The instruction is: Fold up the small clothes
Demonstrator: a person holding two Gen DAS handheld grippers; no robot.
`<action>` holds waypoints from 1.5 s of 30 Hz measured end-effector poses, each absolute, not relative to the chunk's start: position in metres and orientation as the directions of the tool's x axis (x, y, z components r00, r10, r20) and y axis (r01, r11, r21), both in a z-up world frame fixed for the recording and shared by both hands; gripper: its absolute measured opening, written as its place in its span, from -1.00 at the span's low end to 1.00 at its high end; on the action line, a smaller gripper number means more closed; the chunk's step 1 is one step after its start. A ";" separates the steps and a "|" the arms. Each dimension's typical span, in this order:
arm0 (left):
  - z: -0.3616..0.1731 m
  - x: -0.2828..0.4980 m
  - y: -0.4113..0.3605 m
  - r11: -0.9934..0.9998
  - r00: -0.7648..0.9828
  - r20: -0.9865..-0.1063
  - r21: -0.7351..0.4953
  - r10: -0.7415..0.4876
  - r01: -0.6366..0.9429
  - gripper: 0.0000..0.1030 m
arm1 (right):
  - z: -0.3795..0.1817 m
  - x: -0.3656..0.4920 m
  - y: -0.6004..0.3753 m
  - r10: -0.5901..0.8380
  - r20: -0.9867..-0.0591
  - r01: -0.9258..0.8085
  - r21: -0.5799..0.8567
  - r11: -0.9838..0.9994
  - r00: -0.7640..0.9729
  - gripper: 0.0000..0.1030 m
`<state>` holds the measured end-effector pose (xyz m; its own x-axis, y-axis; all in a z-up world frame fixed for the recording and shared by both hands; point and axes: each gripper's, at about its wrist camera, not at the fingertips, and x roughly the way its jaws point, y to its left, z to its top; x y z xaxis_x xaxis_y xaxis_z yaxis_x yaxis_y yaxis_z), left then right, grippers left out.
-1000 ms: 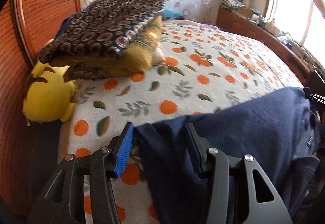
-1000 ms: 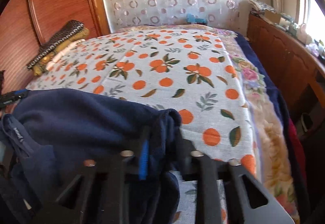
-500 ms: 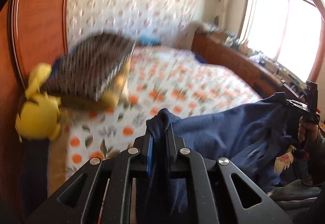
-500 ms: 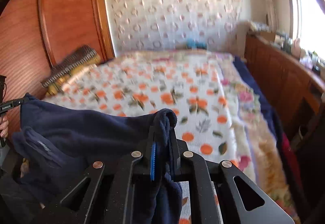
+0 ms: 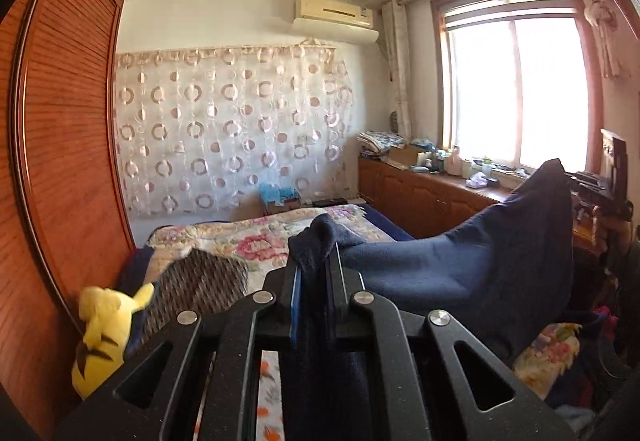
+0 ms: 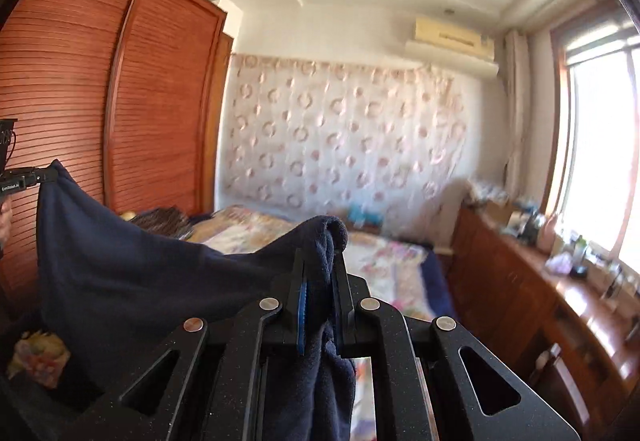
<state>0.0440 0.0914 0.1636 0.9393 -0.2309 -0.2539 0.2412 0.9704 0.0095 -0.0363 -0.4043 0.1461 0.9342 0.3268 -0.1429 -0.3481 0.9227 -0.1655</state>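
Navy fleece garment, held aloft between two grippers

Navy fleece garment (image 5: 472, 261): you held it off the bed (image 5: 256, 237), slung in a sagging span from one hand to the other. Left gripper (image 5: 314, 273): your jaws were pressed together, pinching one bunched corner. Right gripper (image 6: 320, 281): likewise clamped, pinching the opposite corner, with loose cloth hanging below. Yellow plush toy (image 5: 102, 337): it sat at the bed's near left, beside the wooden wardrobe (image 5: 60, 141).

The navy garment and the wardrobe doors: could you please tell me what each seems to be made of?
The navy garment looks like soft fleece or brushed knit: matte, fuzzy, draping in thick folds. The wardrobe doors look like reddish wood or veneer, satin sheen, with fine horizontal slats.
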 end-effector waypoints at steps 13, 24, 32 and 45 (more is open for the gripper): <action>-0.008 0.315 0.071 0.979 0.780 -0.617 0.071 -0.108 0.191 -0.50 | -0.002 0.271 -0.344 0.115 -0.589 -0.250 -0.153 0.956 0.800 -0.60; -0.007 0.277 0.060 0.968 0.769 -0.615 0.038 -0.173 0.248 0.21 | -0.034 0.275 -0.367 0.174 -0.633 -0.271 -0.058 0.961 0.754 -0.06; -0.031 0.229 0.048 0.964 0.719 -0.667 0.004 -0.196 0.266 0.20 | -0.044 0.225 -0.396 0.230 -0.613 -0.285 0.007 0.958 0.756 -0.06; -0.086 0.184 0.042 0.976 0.643 -0.739 -0.091 -0.199 0.197 0.21 | -0.084 0.177 -0.437 0.274 -0.684 -0.250 0.137 0.959 0.676 0.17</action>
<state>0.1840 0.0422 -0.0858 0.6432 -0.1989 -0.7394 0.1973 0.9761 -0.0910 0.1773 -0.4372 -0.0844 0.6758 0.2738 -0.6843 -0.2496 0.9586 0.1371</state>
